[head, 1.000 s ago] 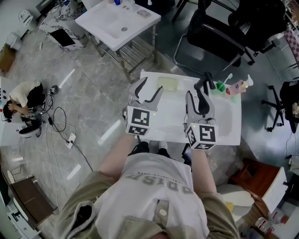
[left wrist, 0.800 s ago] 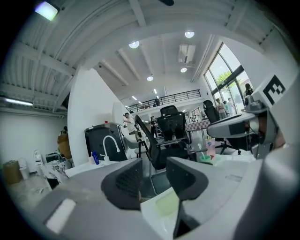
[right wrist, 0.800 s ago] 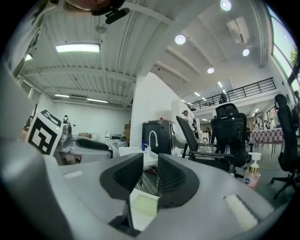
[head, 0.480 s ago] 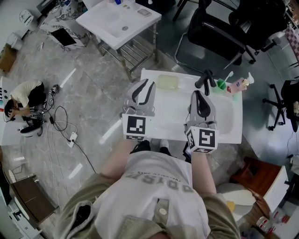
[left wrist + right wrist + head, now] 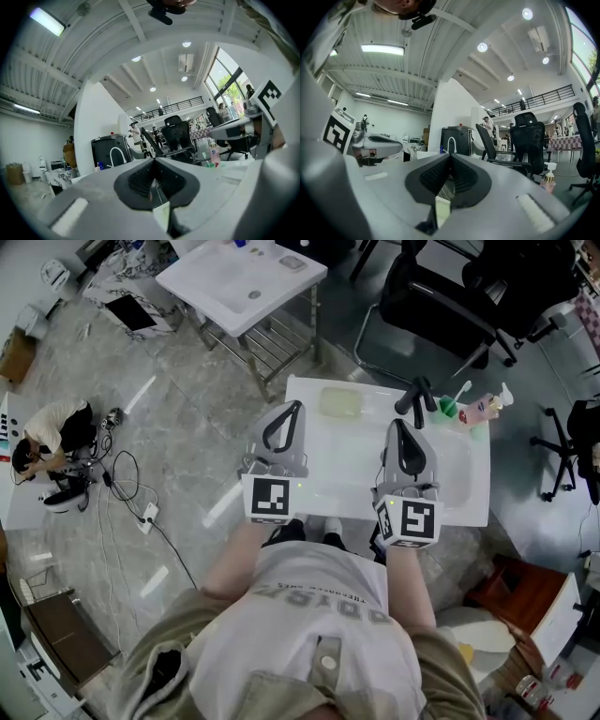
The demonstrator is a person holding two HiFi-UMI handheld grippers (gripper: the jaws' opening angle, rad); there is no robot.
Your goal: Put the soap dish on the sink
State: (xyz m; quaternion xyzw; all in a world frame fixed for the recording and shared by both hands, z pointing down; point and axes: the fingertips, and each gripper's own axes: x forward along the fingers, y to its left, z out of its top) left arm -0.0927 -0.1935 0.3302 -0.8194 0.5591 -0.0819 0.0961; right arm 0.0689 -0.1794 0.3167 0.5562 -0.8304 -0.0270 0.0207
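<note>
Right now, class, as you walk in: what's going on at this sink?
A person holds a gripper in each hand above a white sink. The pale green soap dish lies on the sink's back ledge, left of the black faucet, and nothing touches it. The left gripper and right gripper have both just been closing; their jaws are now shut with nothing between them. The dish looks already placed.

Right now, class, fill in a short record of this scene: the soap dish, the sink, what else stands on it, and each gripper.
soap dish: pale green rectangular soap dish, on the sink's far left corner
sink: white rectangular sink top
also on sink: black tap; green cup with toothbrush; pump bottle
left gripper: jaws just closed, shut, nothing between them
right gripper: jaws just closed, shut, nothing between them
</note>
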